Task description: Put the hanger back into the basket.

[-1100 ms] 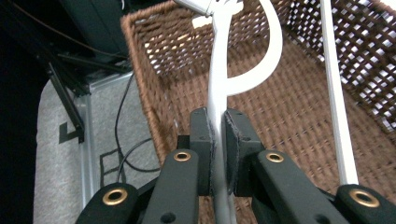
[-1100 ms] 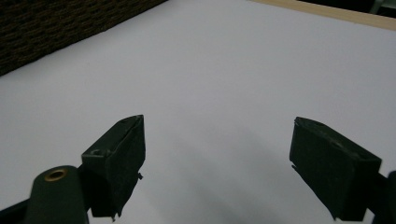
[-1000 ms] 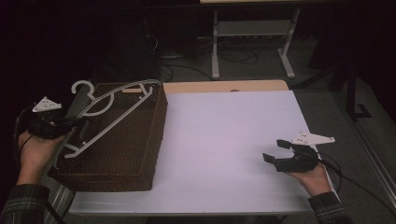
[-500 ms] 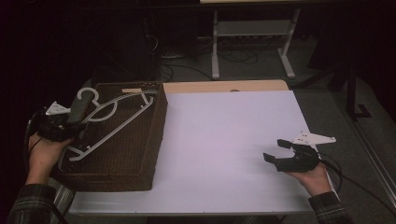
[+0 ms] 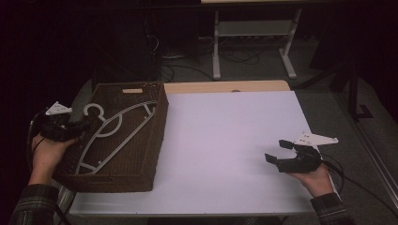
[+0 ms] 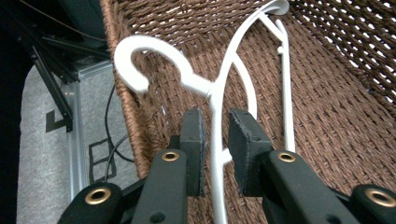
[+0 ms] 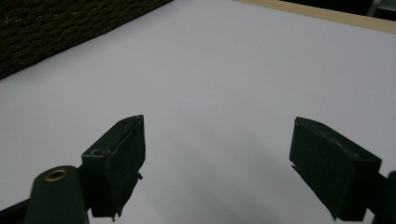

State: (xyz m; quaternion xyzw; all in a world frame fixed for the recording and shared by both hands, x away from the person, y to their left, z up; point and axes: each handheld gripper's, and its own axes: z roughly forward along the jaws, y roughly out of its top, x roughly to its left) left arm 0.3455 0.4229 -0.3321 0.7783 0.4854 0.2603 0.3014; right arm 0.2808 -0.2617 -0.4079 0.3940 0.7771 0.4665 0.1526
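- Lying in the wicker basket (image 5: 141,176) at the left end of the worktop (image 5: 225,140): one white hanger (image 5: 117,129), its hook (image 6: 140,58) at the basket's left rim, next to the left gripper (image 5: 87,124).
- Long axis of hanger: slanting across the basket floor, from the near left corner up toward the far right wall, as the high view gives it.
- Left gripper, left gripper view (image 6: 215,140): jaws stand either side of the hanger's thin neck just below the hook, one to each side; a narrow gap shows beside the wire, so whether they pinch it or merely bracket it cannot be told.
- Right gripper (image 5: 278,152): held low over the bare right side of the worktop, well apart from the basket; jaws spread wide with nothing between them, as the right gripper view (image 7: 233,172) confirms.
- Nearer hand: the left, already at the hanger; the right lies across the whole worktop from it.
- Judgement: any lift of the hanger turns on the neck running straight between the left jaws, along their reach.
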